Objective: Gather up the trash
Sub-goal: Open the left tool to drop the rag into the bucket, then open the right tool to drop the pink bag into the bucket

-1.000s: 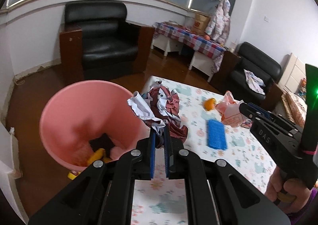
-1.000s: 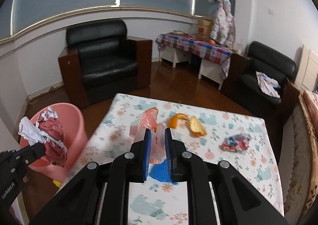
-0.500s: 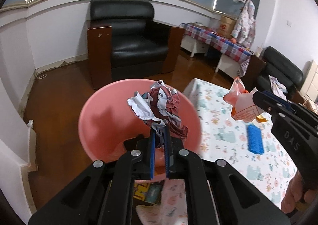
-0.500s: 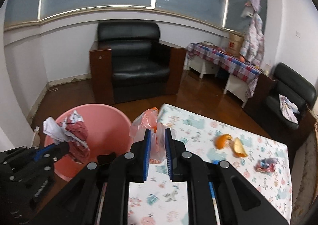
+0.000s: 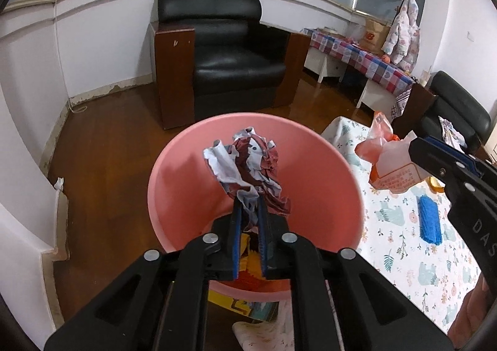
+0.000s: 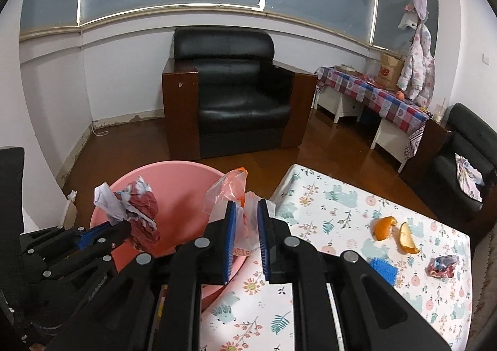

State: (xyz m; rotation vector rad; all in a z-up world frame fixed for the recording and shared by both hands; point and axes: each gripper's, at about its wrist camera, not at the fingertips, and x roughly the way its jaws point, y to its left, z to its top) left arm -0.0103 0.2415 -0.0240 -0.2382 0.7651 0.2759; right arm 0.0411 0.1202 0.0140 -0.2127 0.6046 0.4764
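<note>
In the left wrist view the left gripper (image 5: 248, 211) sits at the lower centre of the frame, directly over the mouth of the pink bin (image 5: 174, 164), and its fingers (image 5: 236, 227) are easing apart with the crumpled wrapper (image 5: 248, 168) between them; the wad's lower tail remains pinched between the blue pads. The wrapper looks like thin printed paper or foil, maroon and white, scrunched into a loose, springy ball: very light, soft, and not fragile, so it should drop cleanly once freed, though a torn flap could cling to a pad. In the right wrist view the right gripper (image 6: 247, 217) occupies the centre, its fingers (image 6: 230, 227) closed on the orange plastic bag (image 6: 228, 189), which rises above the tips just at the bin's right edge, over the border between bin and surface (image 6: 341, 242). The bag appears thin, slippery and limp, with some stiffer printed packet inside; a grip on the gathered, bunched film near its neck seems safest, since a single slick layer could slide out. Further right on the floral surface lie the orange peel (image 6: 394, 230), a small crumpled candy wrapper (image 6: 442, 265) and a blue scrubber (image 6: 383, 270). The peel is curved, fairly stiff and light, best taken across an edge.
</note>
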